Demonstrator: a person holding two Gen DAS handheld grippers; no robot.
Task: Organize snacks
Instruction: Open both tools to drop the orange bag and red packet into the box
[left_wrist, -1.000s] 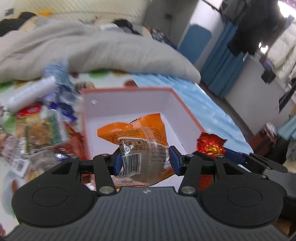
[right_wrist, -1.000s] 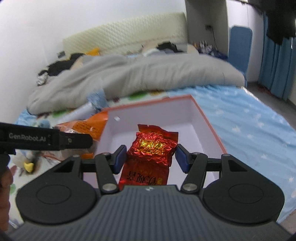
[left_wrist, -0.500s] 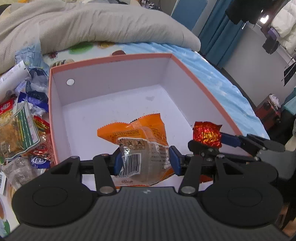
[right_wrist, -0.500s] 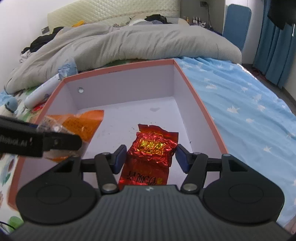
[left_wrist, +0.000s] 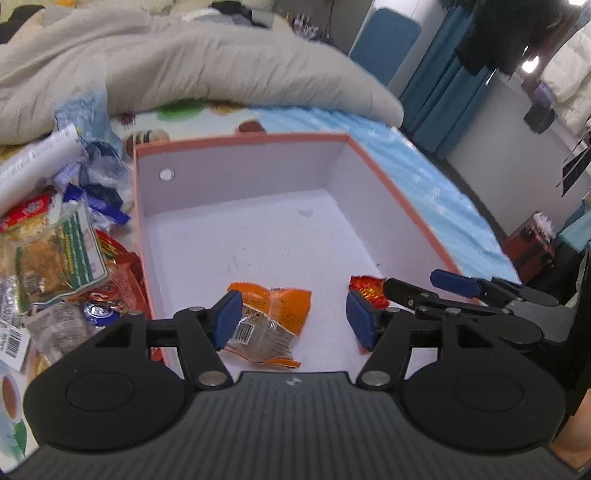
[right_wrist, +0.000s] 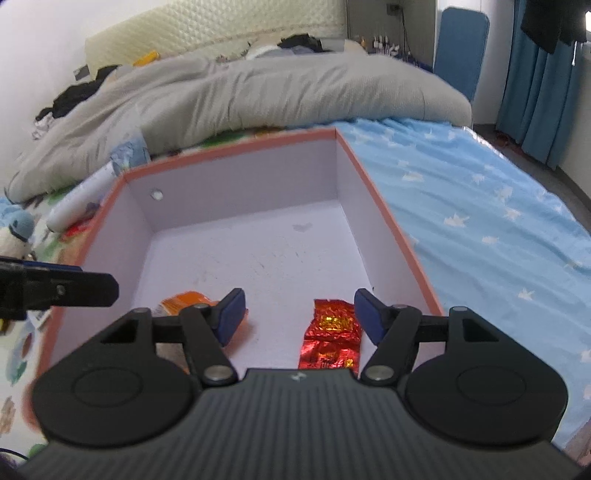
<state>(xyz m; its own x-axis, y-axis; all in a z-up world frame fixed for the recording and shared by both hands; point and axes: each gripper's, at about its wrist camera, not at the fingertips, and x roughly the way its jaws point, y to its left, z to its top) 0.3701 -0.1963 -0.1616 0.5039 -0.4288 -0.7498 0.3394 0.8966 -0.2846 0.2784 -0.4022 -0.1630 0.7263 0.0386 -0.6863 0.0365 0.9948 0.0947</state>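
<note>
Blue star-print bedding (right_wrist: 480, 206) and a rumpled grey duvet (right_wrist: 258, 92) frame an orange-rimmed box (left_wrist: 402, 199) sitting on the bed. Two snacks lie on its pale floor near the front wall — an orange packet (left_wrist: 275, 314) to the left and a red foil packet (right_wrist: 332, 338) to the right, apart from each other. Left tongs (left_wrist: 291, 317) hang spread wide above the orange packet, gripping nothing; right tongs (right_wrist: 299, 314) are likewise released, the red foil packet lying loose beside the right-hand finger. Outside the box's left wall, a heap of unsorted snacks (left_wrist: 62, 254) crowds the patterned sheet — wrappers, a white tube (right_wrist: 79, 201), blue foil.
</note>
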